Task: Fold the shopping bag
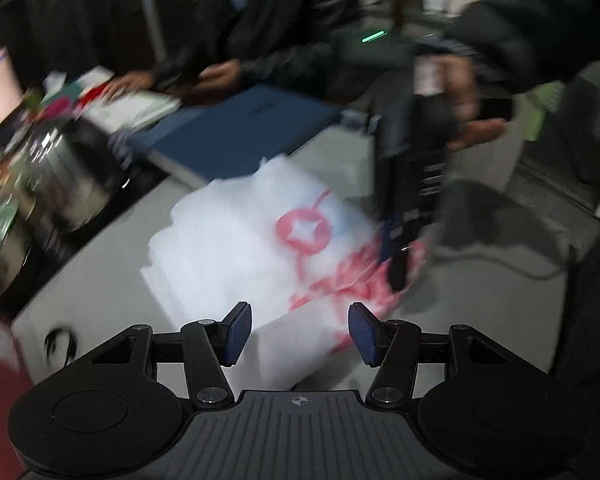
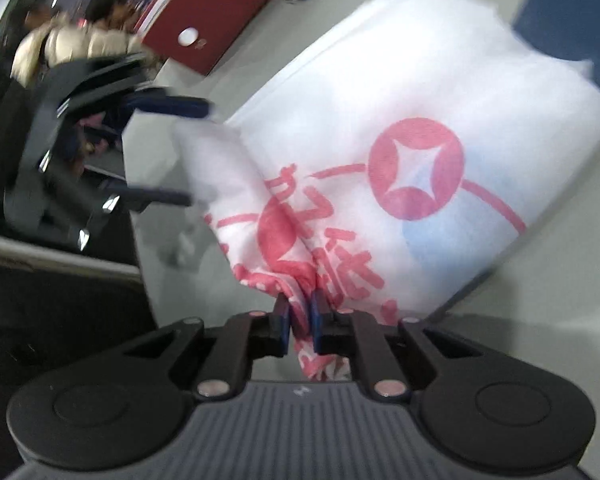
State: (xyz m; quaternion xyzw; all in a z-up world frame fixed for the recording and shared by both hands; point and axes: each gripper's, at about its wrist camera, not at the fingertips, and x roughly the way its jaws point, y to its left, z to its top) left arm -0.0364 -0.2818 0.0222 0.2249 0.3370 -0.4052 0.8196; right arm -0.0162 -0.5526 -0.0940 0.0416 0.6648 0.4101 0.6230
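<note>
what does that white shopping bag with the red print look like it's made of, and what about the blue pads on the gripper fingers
Shopping bag: probably thin non-woven fabric or soft plastic; matte, slightly translucent, bunching softly where the right gripper pinches it. Blur leaves this open.

Blue pads on the open left gripper: likely rubbery grip material, with a fine ribbed texture and dull finish.

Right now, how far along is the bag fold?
Partly done. The white shopping bag already lies on the grey table in stacked layers, so at least one fold looks made. In hand: the right gripper is shut on a bunched printed edge of the bag, lifting it. The left gripper is open, holding nothing. Left: lay that edge over and flatten it.
</note>
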